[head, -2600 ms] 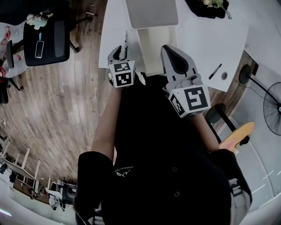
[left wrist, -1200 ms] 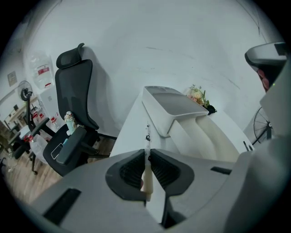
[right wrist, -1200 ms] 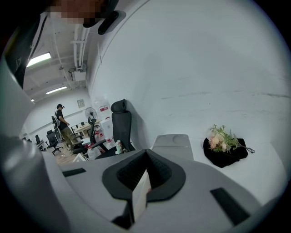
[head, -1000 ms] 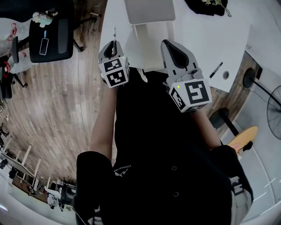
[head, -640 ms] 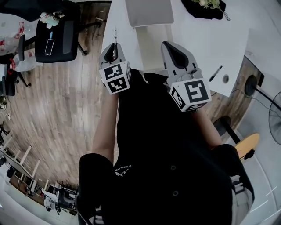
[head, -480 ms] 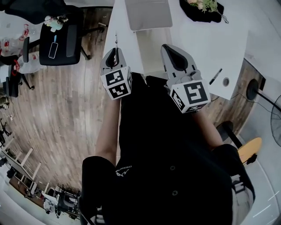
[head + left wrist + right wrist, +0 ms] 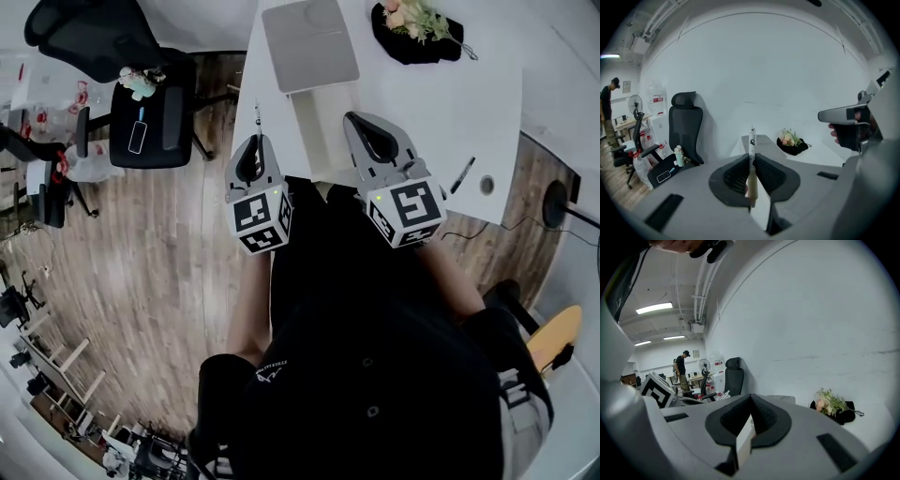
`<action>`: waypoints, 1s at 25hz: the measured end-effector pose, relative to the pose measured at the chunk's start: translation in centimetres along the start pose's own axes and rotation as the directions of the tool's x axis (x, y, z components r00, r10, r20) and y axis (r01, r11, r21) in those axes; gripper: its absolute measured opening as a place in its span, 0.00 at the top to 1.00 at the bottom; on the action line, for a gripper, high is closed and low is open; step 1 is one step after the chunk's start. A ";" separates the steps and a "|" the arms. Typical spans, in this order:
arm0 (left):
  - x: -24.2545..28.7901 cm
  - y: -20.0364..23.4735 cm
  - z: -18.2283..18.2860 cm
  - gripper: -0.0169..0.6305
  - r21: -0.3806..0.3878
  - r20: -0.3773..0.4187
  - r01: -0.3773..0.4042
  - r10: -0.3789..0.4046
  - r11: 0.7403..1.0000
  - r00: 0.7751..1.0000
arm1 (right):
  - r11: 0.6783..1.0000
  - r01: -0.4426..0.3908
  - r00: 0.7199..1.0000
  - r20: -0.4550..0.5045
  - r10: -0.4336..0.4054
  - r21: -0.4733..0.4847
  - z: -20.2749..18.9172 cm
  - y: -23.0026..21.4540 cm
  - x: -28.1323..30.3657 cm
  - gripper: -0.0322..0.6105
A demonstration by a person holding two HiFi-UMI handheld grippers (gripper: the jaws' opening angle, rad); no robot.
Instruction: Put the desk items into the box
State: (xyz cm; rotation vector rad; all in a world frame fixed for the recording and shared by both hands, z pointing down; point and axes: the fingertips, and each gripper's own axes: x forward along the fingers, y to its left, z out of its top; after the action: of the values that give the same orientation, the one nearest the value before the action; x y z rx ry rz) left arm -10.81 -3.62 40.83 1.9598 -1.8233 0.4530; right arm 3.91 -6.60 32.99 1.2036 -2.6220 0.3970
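Observation:
My left gripper (image 7: 255, 142) is shut on a thin white pen (image 7: 751, 143) that stands up between its jaws; its tip (image 7: 258, 114) pokes past them over the white desk's (image 7: 441, 103) near-left edge. To its right, my right gripper (image 7: 364, 124) is shut on a flat white block (image 7: 744, 436), which the head view hides. Between the two grippers lies a pale open box (image 7: 323, 131), with a grey flat lid (image 7: 309, 42) just beyond it. A black pen (image 7: 462, 175) lies on the desk right of my right gripper.
A black dish of flowers (image 7: 415, 23) sits at the desk's far side. There is a round cable hole (image 7: 486, 185) near the black pen. A black office chair (image 7: 145, 112) stands on the wooden floor to the left. A person (image 7: 681, 369) stands far off.
Both grippers have stayed shut on their loads. The left gripper with the pen has drifted a little toward my body. The view has shifted, so more of the desk shows.

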 end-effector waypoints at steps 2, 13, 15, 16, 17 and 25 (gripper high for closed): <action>-1.0 -0.9 1.5 0.90 0.005 0.032 0.015 -0.015 1.000 0.999 | 1.000 -0.003 1.000 0.014 0.003 -0.004 0.4 -0.1 -0.6 0.95; -4.5 -3.5 5.3 0.90 0.023 0.124 0.065 -0.067 0.998 0.990 | 1.000 -0.012 0.999 0.046 0.012 -0.004 1.1 -0.7 -1.9 0.95; -4.6 -3.4 5.2 0.90 0.017 0.120 0.060 -0.062 0.998 0.991 | 1.000 -0.016 0.999 0.046 0.016 0.000 1.2 -0.7 -1.8 0.95; -4.6 -3.4 5.2 0.90 0.016 0.119 0.056 -0.057 0.998 0.991 | 1.000 -0.019 0.999 0.046 0.019 0.000 1.2 -0.7 -1.8 0.95; -4.7 -3.4 5.1 0.90 0.015 0.117 0.052 -0.053 0.999 0.992 | 1.000 -0.022 0.999 0.045 0.022 0.001 1.1 -0.6 -1.8 0.95; -4.3 -4.0 4.6 0.90 0.036 0.099 0.065 -0.068 0.997 0.993 | 1.000 -0.025 0.999 0.044 0.024 0.008 0.9 -0.4 -1.5 0.95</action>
State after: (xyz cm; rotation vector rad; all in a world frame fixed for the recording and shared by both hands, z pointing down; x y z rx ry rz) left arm -7.39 -2.09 34.40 2.0938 -1.8148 0.3715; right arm 5.07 -6.10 31.72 1.1971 -2.6776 0.3902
